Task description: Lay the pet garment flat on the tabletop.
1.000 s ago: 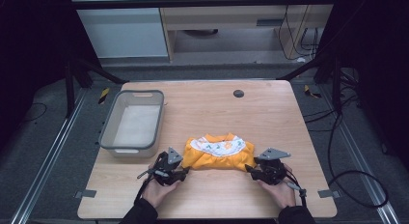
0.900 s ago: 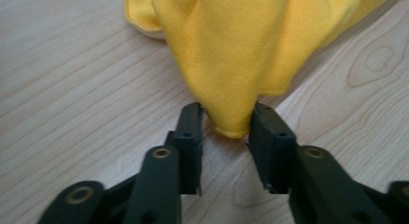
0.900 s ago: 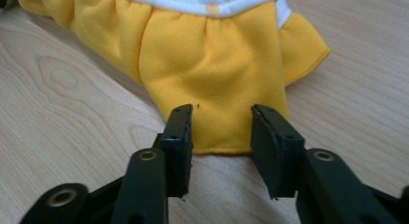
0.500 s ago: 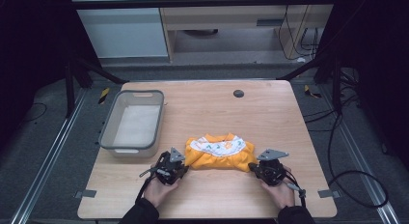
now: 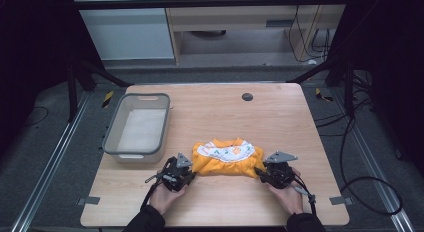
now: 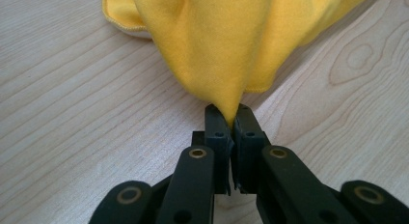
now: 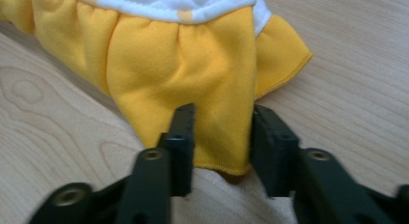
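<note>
Left gripper (image 6: pixel 230 130) clamped on yellow cloth (image 5: pixel 227 158) corner, right gripper (image 7: pixel 222 137) wide open straddling its hem; next, probably close right.

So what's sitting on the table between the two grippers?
In the high view, the yellow garment spans the stretch from the left gripper to the right gripper.

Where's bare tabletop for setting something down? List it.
Free: the far half of the table, between the grey bin and right edge, apart from a small dark hole. Crowded: the near edge, where both grippers meet the yellow garment.
</note>
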